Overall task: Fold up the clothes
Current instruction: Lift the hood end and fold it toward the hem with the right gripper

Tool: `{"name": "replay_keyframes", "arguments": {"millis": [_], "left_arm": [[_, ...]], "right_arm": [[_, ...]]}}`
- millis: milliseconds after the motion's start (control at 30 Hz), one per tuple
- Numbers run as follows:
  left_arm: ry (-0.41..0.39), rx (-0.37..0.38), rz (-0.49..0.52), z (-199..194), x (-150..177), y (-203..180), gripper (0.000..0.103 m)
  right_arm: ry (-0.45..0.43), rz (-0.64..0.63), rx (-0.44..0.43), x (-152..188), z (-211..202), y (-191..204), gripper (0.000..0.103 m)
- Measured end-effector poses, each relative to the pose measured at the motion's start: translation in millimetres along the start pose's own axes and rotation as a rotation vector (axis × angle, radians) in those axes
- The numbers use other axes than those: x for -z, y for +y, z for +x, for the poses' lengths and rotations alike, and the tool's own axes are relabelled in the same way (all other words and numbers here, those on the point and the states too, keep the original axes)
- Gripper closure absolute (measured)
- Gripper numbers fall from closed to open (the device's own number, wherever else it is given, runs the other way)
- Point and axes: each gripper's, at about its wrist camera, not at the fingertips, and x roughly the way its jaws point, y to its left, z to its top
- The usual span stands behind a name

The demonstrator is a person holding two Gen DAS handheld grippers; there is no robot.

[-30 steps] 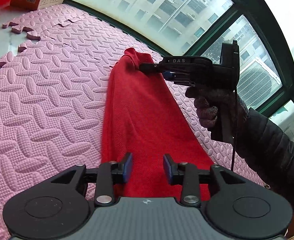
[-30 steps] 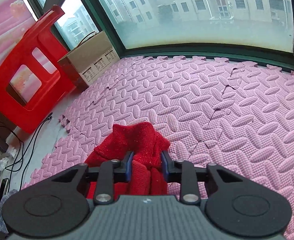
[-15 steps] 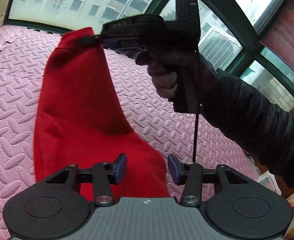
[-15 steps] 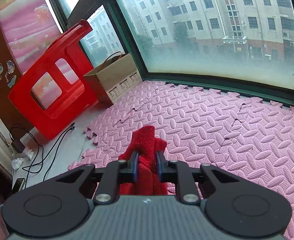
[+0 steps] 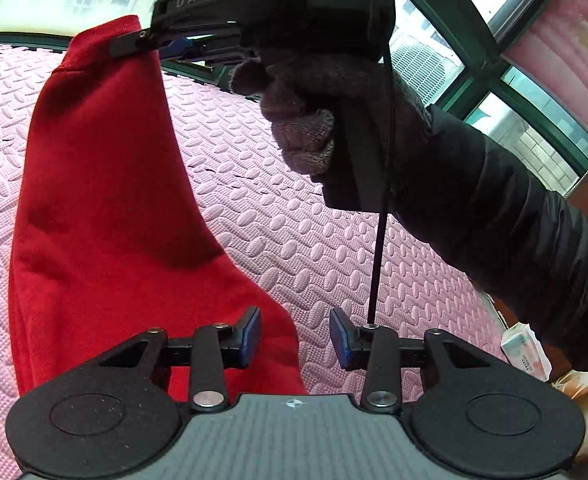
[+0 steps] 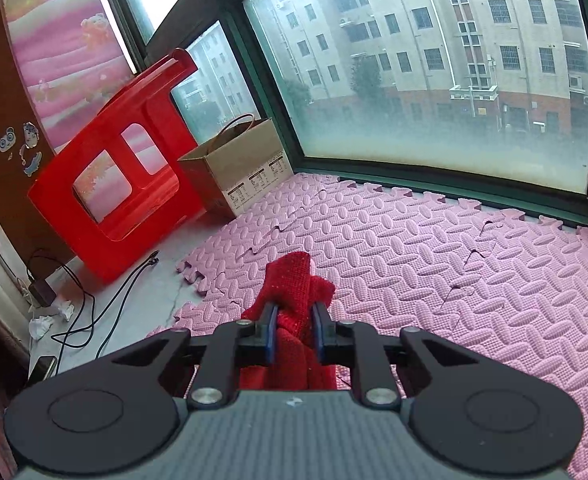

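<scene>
A red knitted garment (image 5: pixel 106 208) hangs in the air above the pink foam mat (image 5: pixel 278 224). My right gripper (image 6: pixel 294 330) is shut on its top edge (image 6: pixel 294 284) and holds it up; that gripper also shows in the left wrist view (image 5: pixel 134 42), held by a gloved hand. My left gripper (image 5: pixel 295 338) is open and empty, close to the garment's lower right edge, with its left finger in front of the cloth.
A red plastic stool (image 6: pixel 122 172) and a cardboard box (image 6: pixel 238 164) stand at the mat's left end by the window. Cables (image 6: pixel 90 312) and paper scraps lie on the bare floor there. A tissue pack (image 5: pixel 525 352) lies to the right.
My right gripper has lifted the garment's end up off the mat, so the cloth now hangs. My left gripper stays open and has come closer to the hanging cloth.
</scene>
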Motion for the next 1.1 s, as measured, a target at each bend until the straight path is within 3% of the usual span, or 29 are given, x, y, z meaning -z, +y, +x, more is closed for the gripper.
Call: {"name": "replay_keyframes", "arguments": {"millis": [133, 267, 500, 633, 800, 1100], "left_arm": [[0.038, -0.006, -0.008, 11, 7, 6, 0.062], [-0.017, 0.017, -0.07, -16, 7, 18, 0.05], [-0.112, -0.052, -0.233, -50, 11, 77, 0.049], [-0.137, -0.079, -0.263, -58, 15, 102, 0.05], [-0.173, -0.074, -0.276, -69, 18, 98, 0.048], [-0.213, -0.131, -0.292, -88, 27, 91, 0.049]], "right_arm": [[-0.013, 0.001, -0.008, 0, -6, 3, 0.087], [-0.033, 0.002, -0.021, 1, -19, 7, 0.087], [-0.081, -0.019, -0.048, 7, -60, 25, 0.088], [-0.096, -0.033, -0.046, 10, -79, 33, 0.088], [-0.109, -0.051, -0.036, 13, -92, 43, 0.089], [-0.143, -0.081, -0.084, 32, -128, 75, 0.09]]}}
